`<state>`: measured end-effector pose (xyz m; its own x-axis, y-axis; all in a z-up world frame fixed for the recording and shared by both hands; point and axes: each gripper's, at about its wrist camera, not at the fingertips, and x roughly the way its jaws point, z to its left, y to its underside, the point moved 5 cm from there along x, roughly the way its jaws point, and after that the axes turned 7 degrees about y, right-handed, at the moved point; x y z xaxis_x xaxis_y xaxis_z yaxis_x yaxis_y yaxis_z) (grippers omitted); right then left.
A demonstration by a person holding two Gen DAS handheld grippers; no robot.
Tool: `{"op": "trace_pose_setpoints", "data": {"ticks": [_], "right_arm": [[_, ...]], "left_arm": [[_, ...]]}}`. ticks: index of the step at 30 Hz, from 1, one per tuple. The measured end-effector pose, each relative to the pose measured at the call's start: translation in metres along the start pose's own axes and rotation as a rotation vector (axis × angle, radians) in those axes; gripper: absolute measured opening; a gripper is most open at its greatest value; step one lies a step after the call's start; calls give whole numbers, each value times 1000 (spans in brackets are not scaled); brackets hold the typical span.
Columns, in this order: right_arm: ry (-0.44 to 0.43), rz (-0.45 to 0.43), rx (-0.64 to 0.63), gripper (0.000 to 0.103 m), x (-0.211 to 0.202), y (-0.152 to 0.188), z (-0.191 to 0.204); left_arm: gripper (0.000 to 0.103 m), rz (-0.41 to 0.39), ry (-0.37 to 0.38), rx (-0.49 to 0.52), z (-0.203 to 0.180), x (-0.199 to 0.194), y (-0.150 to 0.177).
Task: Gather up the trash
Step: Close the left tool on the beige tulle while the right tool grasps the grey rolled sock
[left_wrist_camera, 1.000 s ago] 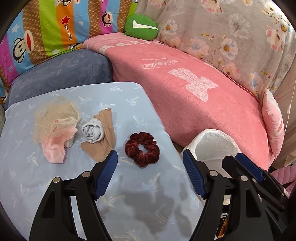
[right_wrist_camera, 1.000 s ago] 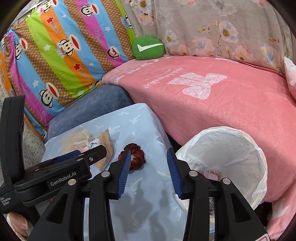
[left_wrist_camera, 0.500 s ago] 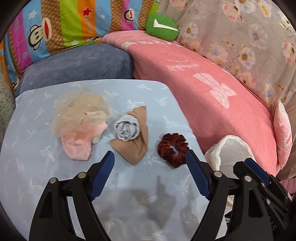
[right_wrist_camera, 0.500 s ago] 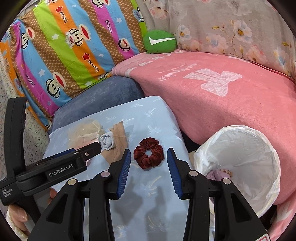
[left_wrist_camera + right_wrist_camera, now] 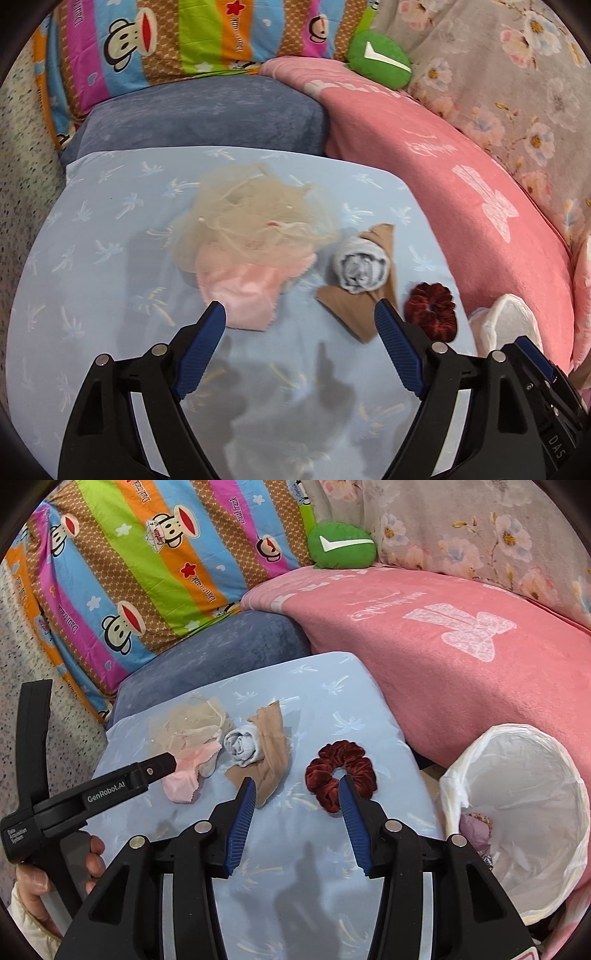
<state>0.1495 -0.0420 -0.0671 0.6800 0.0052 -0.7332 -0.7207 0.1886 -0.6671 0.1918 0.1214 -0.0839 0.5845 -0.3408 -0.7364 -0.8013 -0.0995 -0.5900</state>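
Note:
On the light blue cloth-covered table (image 5: 92, 258) lie a beige mesh and pink cloth pile (image 5: 255, 236), a rolled grey sock on tan fabric (image 5: 360, 266) and a dark red scrunchie (image 5: 432, 308). My left gripper (image 5: 299, 314) is open and empty, just in front of the pink cloth and the tan fabric. My right gripper (image 5: 297, 784) is open and empty, with the scrunchie (image 5: 340, 768) just beyond its right finger. The pile (image 5: 188, 738) and sock (image 5: 243, 746) also show in the right wrist view. A white-lined trash bin (image 5: 517, 812) stands right of the table.
A pink blanket (image 5: 461, 638) covers the sofa behind the table. A blue cushion (image 5: 207, 114), a striped monkey-print cushion (image 5: 147, 554) and a green pillow (image 5: 341, 546) lie at the back. The bin holds some purple and patterned items (image 5: 476, 827).
Both grippers have swung left and moved closer over the table. The cloth pile and sock are now centred in the left view; the scrunchie has come near my right fingers. Nothing was picked up.

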Motion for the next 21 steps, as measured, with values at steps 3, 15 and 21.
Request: {"op": "trace_pose_setpoints", "data": {"ticks": [3, 15, 21], "right_arm": [[-7, 13, -9, 46, 10, -1, 10], [-34, 56, -38, 46, 57, -14, 47], [-64, 77, -38, 46, 78, -23, 66]], "left_arm": [[79, -4, -19, -18, 16, 2, -5], [79, 16, -45, -20, 39, 27, -25], [78, 32, -11, -14, 39, 42, -34]]}}
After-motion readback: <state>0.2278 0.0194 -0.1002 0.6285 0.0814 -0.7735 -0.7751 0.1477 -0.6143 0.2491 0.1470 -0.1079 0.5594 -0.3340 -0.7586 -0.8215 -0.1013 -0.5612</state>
